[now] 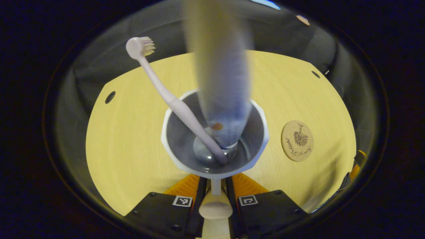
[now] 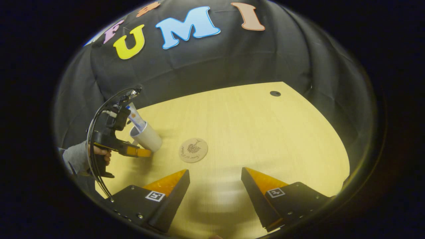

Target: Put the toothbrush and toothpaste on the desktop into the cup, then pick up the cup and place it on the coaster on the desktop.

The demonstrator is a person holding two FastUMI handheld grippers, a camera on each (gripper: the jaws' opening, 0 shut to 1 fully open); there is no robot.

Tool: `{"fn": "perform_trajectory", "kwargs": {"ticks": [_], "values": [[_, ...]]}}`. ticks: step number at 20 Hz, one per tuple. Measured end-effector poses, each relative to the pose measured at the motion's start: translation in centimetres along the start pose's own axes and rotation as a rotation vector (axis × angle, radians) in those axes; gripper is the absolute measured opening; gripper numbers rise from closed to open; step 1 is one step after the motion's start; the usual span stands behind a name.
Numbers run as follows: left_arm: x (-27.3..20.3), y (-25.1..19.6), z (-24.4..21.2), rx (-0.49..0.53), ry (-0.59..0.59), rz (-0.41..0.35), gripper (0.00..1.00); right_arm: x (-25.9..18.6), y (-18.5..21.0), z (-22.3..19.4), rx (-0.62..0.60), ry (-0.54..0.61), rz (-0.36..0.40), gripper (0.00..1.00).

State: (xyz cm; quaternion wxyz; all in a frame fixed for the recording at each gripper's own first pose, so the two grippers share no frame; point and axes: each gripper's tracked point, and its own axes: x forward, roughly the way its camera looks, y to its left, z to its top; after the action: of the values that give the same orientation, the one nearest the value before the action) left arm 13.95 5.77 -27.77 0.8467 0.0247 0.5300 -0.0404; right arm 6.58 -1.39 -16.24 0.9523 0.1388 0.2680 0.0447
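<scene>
Close in the left gripper view stands a white cup [image 1: 172,146] with a grey inside. A pale pink toothbrush [image 1: 172,99] leans in it, bristles up, beside a blurred toothpaste tube [image 1: 222,99]. My left gripper [image 1: 215,182] is shut on the cup's handle [image 1: 215,205], an orange finger on each side. The round cork coaster [image 1: 297,140] lies just right of the cup. In the right gripper view the cup [image 2: 149,137] looks tilted, held by the left gripper [image 2: 141,152] and a hand [image 2: 99,154]. My right gripper [image 2: 215,177] hangs open over the desktop, near the coaster [image 2: 193,150].
The pale wooden desktop [image 2: 265,132] has a cable hole [image 2: 275,93] at its far right and ends at the black cloth wall. A grey sleeve [image 2: 74,159] and black cables [image 2: 96,122] sit at the left edge.
</scene>
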Motion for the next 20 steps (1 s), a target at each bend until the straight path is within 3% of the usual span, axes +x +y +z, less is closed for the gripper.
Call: {"fn": "perform_trajectory", "kwargs": {"ticks": [1, 2, 3, 8, 20], "values": [[0.0, -0.3, 0.1, 0.0, -0.009, -0.001, 0.42, 0.2, -0.1, 0.1, 0.001, -0.002, -0.002, 0.95], [0.1, -0.4, 0.1, 0.002, -0.007, 0.002, 0.29, 0.1, -0.2, 0.1, 0.002, -0.004, -0.004, 0.95], [0.1, -0.7, 0.2, 0.002, -0.013, -0.001, 0.35, 0.0, -0.3, 0.1, 0.005, -0.006, -0.006, 0.95], [-0.8, -1.7, 0.8, 0.056, -0.051, 0.011, 0.35, -0.2, -0.8, -0.2, 0.027, -0.013, -0.013, 0.95], [-1.6, -11.3, 2.0, 0.164, -0.065, -0.12, 0.35, -1.1, -2.6, -0.5, 0.061, -0.037, -0.031, 0.95]]}}
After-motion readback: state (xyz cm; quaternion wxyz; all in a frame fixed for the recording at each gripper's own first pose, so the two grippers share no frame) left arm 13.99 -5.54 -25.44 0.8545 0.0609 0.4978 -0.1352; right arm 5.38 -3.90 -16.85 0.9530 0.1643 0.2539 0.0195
